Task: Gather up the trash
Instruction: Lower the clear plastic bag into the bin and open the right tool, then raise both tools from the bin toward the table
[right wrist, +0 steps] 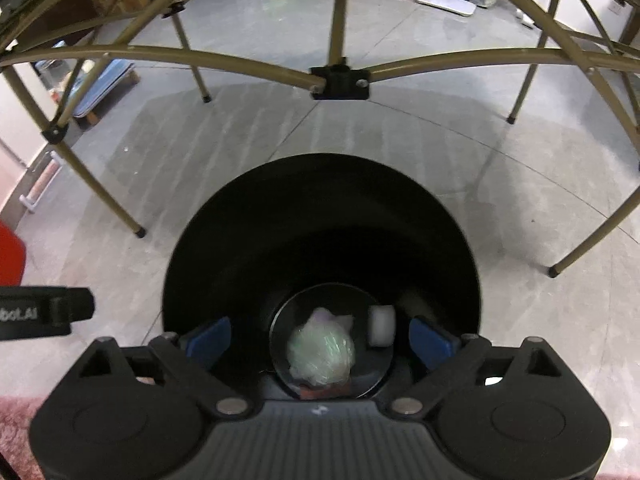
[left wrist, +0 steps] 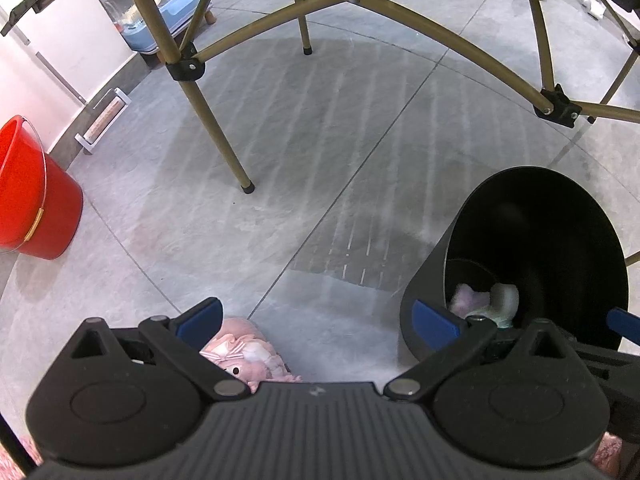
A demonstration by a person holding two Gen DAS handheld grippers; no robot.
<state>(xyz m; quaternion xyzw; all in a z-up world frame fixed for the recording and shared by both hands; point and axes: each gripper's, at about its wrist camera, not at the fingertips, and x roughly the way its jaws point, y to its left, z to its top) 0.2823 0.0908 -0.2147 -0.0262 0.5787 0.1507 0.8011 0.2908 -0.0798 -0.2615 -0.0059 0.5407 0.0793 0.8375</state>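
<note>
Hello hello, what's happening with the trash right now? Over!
Both grippers open, jaws empty. Right gripper over the black bin. Crumpled trash lying inside the bin. Nothing blocking it.

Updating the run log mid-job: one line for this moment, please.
right tool: open over bin | left tool: open, empty, over floor | in bin: crumpled wrapper, white piece

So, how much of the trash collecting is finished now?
Done: some crumpled trash lies inside the black bin. In hand: nothing; the right gripper is open above the bin, the left gripper open too. Left: no loose trash shows on the visible floor.
</note>
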